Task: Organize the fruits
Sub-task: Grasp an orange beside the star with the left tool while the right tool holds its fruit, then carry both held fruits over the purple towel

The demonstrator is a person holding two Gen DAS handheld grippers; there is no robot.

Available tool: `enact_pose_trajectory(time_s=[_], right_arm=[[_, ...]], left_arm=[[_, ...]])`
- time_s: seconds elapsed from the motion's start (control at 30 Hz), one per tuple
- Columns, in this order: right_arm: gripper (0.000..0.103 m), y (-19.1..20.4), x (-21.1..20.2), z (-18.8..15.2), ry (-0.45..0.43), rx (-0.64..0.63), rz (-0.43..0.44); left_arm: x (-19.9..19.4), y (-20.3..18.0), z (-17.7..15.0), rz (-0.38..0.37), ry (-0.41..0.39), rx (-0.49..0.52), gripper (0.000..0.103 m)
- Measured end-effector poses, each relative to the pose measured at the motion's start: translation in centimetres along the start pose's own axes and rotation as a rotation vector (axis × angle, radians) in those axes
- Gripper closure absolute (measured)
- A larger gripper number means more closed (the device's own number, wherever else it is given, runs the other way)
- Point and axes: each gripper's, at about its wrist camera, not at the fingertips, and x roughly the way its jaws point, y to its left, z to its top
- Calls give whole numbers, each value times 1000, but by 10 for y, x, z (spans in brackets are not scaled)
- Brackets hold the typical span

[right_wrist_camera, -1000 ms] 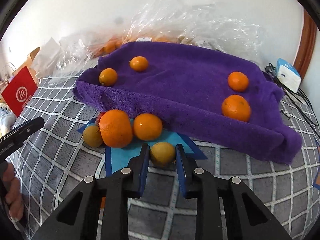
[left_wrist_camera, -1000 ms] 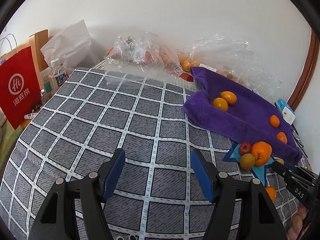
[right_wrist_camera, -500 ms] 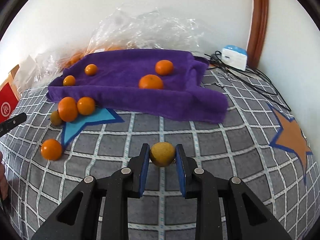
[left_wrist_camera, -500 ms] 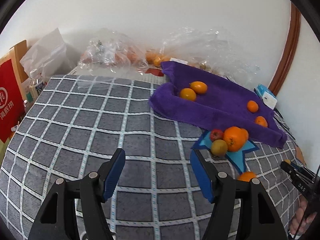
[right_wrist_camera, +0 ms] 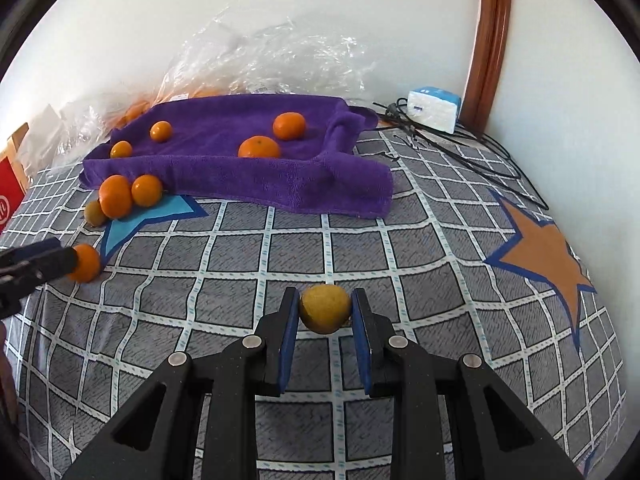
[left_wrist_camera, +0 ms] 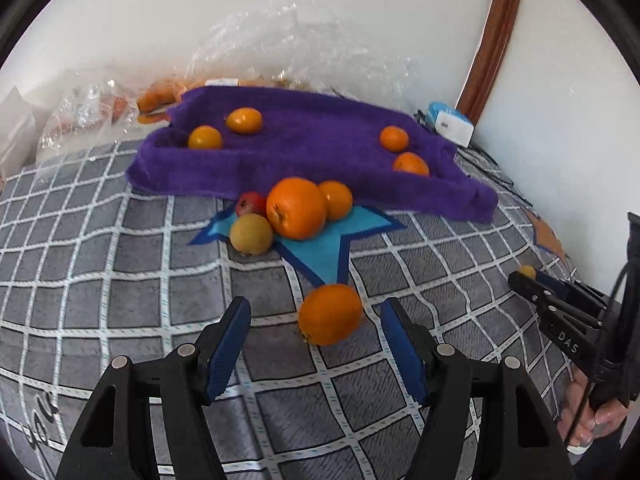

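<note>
My right gripper (right_wrist_camera: 325, 312) is shut on a yellow-green fruit (right_wrist_camera: 325, 309), held over the checked cloth between the blue star (right_wrist_camera: 148, 220) and the orange star (right_wrist_camera: 544, 252). My left gripper (left_wrist_camera: 316, 336) is open, its blue pads either side of a lone orange (left_wrist_camera: 330, 314) lying just below the blue star (left_wrist_camera: 320, 248). A big orange (left_wrist_camera: 296, 208), a smaller orange (left_wrist_camera: 336, 200), a yellow-green fruit (left_wrist_camera: 251, 234) and a red fruit (left_wrist_camera: 250, 204) cluster on that star. Several small oranges lie on the purple towel (left_wrist_camera: 312, 148).
Clear plastic bags (right_wrist_camera: 272, 56) with more fruit lie behind the towel against the wall. A white and blue box (right_wrist_camera: 434, 110) with black cables (right_wrist_camera: 460, 152) sits at the back right by the wooden frame. A red bag (right_wrist_camera: 10, 196) stands at the left.
The right gripper has carried the yellow-green fruit right, away from the blue star toward the orange star. The left gripper has swung right and closed in around the lone orange.
</note>
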Motion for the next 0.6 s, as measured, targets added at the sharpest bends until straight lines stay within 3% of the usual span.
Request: enact_pose_trajectory(time_s=[0.03,0.1,0.13,0.17,0.27,0.4,0.6], right_arm=[[77,0,-1,-1,2,4,2],[77,0,-2,-4,4,6,2],[77,1,-2,-4,5,7,4],[77,1,-3,-4,4,6,5],[77,4,-4,-2,-3,2,5],[77,11,-2,3,-4,-2,17],[77,24,-5,21,-28,-10,34]], left_arm=[[3,-2,-1,6,8,-5,38],[6,-5,-1,32,12,5,51],[8,-6,0,25,18,17,66],[10,-7,0,17,24,27,70],[4,1,-2,30,8,23,70],[-11,25,0,41,-13,-64,70],[-38,60,14,117,-69,-127,70]])
